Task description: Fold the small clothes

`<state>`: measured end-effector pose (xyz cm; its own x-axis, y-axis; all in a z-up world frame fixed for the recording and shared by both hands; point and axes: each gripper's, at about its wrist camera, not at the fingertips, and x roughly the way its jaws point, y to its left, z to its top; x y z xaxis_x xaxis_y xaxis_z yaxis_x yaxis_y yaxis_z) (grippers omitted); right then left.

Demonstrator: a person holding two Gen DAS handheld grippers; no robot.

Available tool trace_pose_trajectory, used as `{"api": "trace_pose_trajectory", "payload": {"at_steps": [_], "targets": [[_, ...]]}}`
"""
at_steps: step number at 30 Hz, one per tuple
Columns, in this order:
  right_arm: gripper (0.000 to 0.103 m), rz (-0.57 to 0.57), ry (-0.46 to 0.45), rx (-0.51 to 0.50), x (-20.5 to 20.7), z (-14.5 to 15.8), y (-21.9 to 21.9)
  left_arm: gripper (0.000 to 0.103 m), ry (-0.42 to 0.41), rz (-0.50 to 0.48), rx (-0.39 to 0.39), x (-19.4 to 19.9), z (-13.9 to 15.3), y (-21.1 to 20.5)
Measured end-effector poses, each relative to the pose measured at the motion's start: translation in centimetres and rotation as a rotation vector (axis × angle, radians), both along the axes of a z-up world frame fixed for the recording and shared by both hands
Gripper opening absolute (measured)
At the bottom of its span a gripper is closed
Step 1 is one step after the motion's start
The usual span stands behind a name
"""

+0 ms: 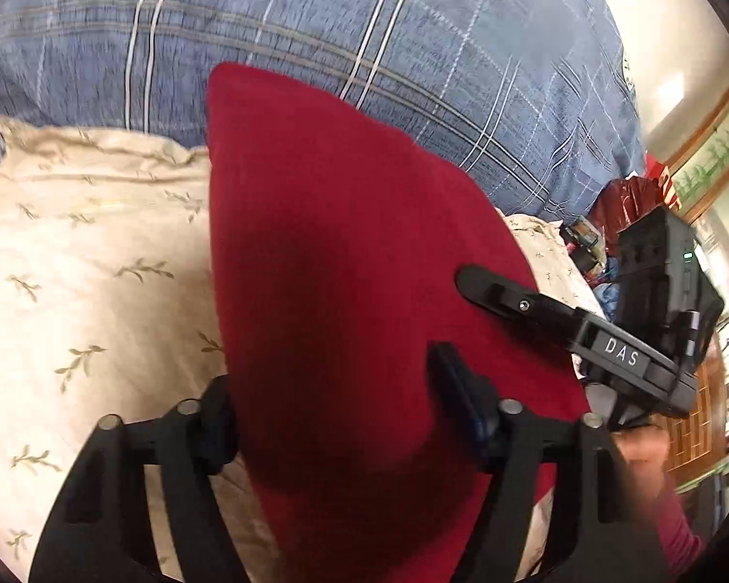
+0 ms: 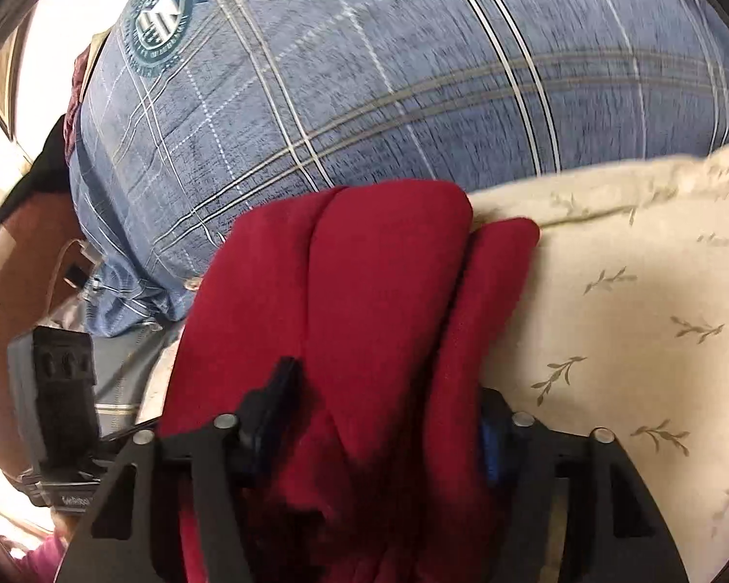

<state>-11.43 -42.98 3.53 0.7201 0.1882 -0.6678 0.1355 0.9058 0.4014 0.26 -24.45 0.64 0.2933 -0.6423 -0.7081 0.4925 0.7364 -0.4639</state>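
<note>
A dark red garment (image 1: 345, 262) lies on a cream leaf-print sheet (image 1: 82, 262). In the left wrist view it runs up from between my left gripper's (image 1: 335, 403) fingers, which close on its near edge. The right gripper's finger (image 1: 505, 291) reaches onto the cloth from the right. In the right wrist view the red garment (image 2: 364, 301) is bunched in thick folds between my right gripper's (image 2: 384, 418) fingers, which close on it. The left gripper's body (image 2: 58, 398) shows at the left.
A large blue plaid pillow (image 1: 364, 39) fills the back in both views, also in the right wrist view (image 2: 364, 73). Cluttered items (image 1: 622, 204) and wooden furniture stand at the far right of the left view. The cream sheet (image 2: 632, 291) extends right.
</note>
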Motion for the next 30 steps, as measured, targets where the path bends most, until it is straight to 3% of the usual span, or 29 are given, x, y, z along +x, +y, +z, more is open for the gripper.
{"api": "trace_pose_trajectory", "payload": {"at_steps": [2, 8, 13, 16, 21, 26, 28, 30], "targets": [[0.044, 0.011, -0.022, -0.026, -0.5, 1.2, 1.2, 0.053, -0.006, -0.012, 0.003, -0.5, 0.8, 0.2], [0.041, 0.078, -0.034, 0.042, -4.3, 4.0, 5.3, 0.053, -0.011, -0.032, 0.009, -5.2, 4.6, 4.9], [0.045, 0.096, 0.039, 0.093, -7.6, 1.8, 9.5, 0.053, 0.016, -0.013, 0.083, -8.9, 3.1, 8.1], [0.064, 0.074, 0.126, -0.002, -8.0, -0.3, 10.9, 0.06, -0.003, 0.021, 0.141, -9.7, 1.1, 8.8], [0.066, 0.032, 0.068, -0.078, -10.9, 3.6, 11.0, 0.065, -0.072, 0.094, 0.15, -10.4, 2.5, 10.1], [0.055, 0.17, -0.017, -0.237, -12.6, 6.7, 15.4, 0.069, -0.129, 0.151, 0.197, -10.9, 2.8, 10.6], [0.049, 0.214, -0.018, -0.313, -12.5, 6.2, 17.5, 0.071, -0.155, 0.17, 0.217, -11.4, 2.9, 10.6], [0.043, 0.221, 0.04, -0.406, -12.1, 4.3, 18.7, 0.072, -0.181, 0.188, 0.242, -11.7, 3.1, 10.5]]}}
